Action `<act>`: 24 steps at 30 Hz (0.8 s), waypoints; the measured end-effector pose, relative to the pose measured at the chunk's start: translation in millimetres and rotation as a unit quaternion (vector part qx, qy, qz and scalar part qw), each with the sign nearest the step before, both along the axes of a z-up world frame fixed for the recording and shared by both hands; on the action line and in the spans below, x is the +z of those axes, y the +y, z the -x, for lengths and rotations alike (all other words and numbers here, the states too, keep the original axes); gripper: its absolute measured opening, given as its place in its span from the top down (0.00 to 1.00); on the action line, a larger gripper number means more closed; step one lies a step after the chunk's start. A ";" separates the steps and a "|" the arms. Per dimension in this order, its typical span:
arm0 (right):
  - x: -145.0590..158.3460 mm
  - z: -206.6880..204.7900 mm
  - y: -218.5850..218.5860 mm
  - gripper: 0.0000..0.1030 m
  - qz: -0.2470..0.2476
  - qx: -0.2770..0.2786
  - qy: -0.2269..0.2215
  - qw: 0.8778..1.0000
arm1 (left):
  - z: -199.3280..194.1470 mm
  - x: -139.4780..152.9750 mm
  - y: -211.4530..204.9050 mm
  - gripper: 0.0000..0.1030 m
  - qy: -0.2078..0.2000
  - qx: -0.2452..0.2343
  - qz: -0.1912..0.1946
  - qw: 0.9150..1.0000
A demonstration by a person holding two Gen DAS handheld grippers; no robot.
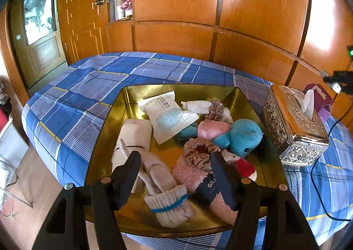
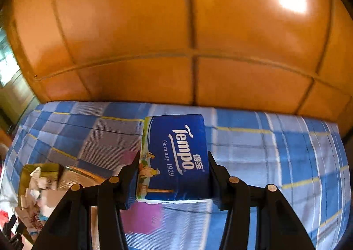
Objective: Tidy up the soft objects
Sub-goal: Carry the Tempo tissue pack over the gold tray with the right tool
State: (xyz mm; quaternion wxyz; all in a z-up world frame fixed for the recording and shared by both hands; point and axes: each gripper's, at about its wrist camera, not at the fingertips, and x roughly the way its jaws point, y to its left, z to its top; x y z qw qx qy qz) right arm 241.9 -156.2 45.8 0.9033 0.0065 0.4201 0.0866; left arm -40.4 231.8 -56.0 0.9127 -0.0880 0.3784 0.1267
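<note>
A gold tray (image 1: 106, 135) on the blue plaid bed holds soft things: a blue plush toy (image 1: 242, 135), white socks (image 1: 167, 203), a pink fuzzy sock (image 1: 189, 175), scrunchies (image 1: 198, 155), a packaged face mask (image 1: 169, 117) and a white cloth (image 1: 136, 133). My left gripper (image 1: 176, 164) is open and empty just above the socks at the tray's near side. My right gripper (image 2: 173, 175) is shut on a blue Tempo tissue pack (image 2: 176, 153), held above the bed. The tray shows at the far left of the right wrist view (image 2: 26, 172).
An ornate silver tissue box (image 1: 293, 126) stands right of the tray, with a purple item (image 1: 317, 95) behind it. A black cable (image 1: 317, 183) runs across the bed at right. Wooden wardrobe panels (image 1: 198, 7) back the bed. A door (image 1: 42, 36) is at left.
</note>
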 end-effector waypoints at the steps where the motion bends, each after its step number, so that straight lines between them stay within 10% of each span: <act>1: 1.3 -1.9 9.1 0.49 0.000 0.012 -0.003 1.000 | -0.1 -0.2 0.0 0.35 0.000 0.000 0.000 1.000; 9: 1.2 2.4 81.4 0.49 0.007 0.129 -0.007 0.992 | -0.1 -2.4 -1.9 0.35 0.003 -0.003 0.005 1.000; 24: -21.8 81.2 212.3 0.49 0.016 0.365 0.012 0.931 | 1.2 -2.4 9.2 0.35 0.001 0.020 0.015 1.000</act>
